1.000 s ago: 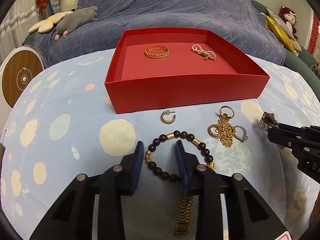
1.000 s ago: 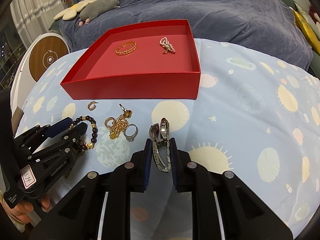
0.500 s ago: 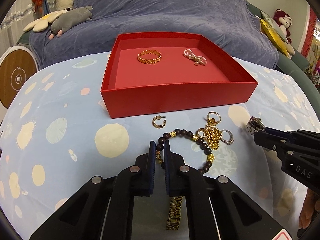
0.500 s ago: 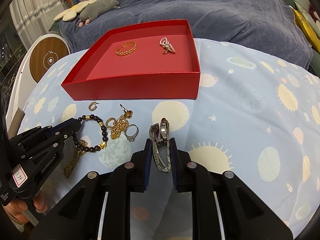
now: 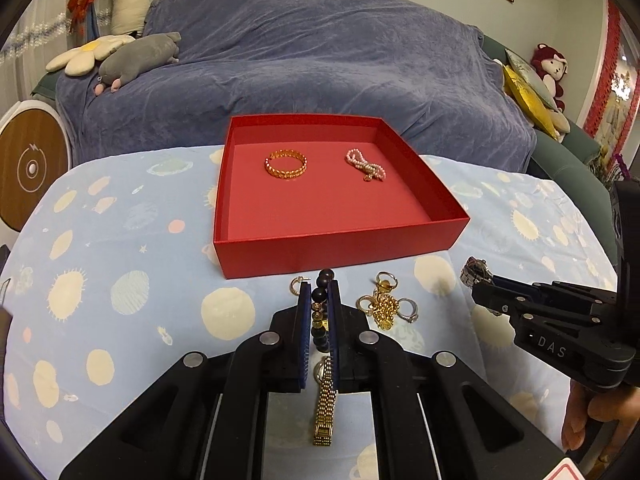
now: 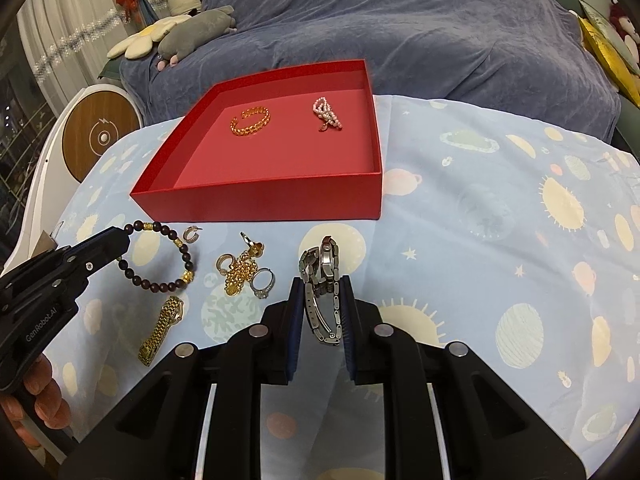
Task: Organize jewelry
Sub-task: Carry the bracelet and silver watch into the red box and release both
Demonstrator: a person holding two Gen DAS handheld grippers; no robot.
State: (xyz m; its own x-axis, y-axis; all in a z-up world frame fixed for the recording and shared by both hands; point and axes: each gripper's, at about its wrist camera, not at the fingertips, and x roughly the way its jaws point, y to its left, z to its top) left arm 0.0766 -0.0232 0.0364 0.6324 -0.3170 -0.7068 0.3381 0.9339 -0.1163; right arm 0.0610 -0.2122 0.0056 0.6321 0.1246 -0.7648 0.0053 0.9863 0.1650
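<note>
The beaded bracelet (image 5: 321,312) sits pinched between the left gripper's (image 5: 319,294) 2 fingers (image 5: 305,320).

"DAS" on right hand-held gripper (image 5: 476,280), "GenRobot.AI" on left hand-held gripper (image 6: 120,240)

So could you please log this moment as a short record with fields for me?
left gripper: shut on the dark bead bracelet
right gripper: shut on the silver watch
red box: holds a gold bangle and a pearl bracelet
loose on the cloth: gold watch, gold chain tangle, silver ring, small hoop earring
</note>
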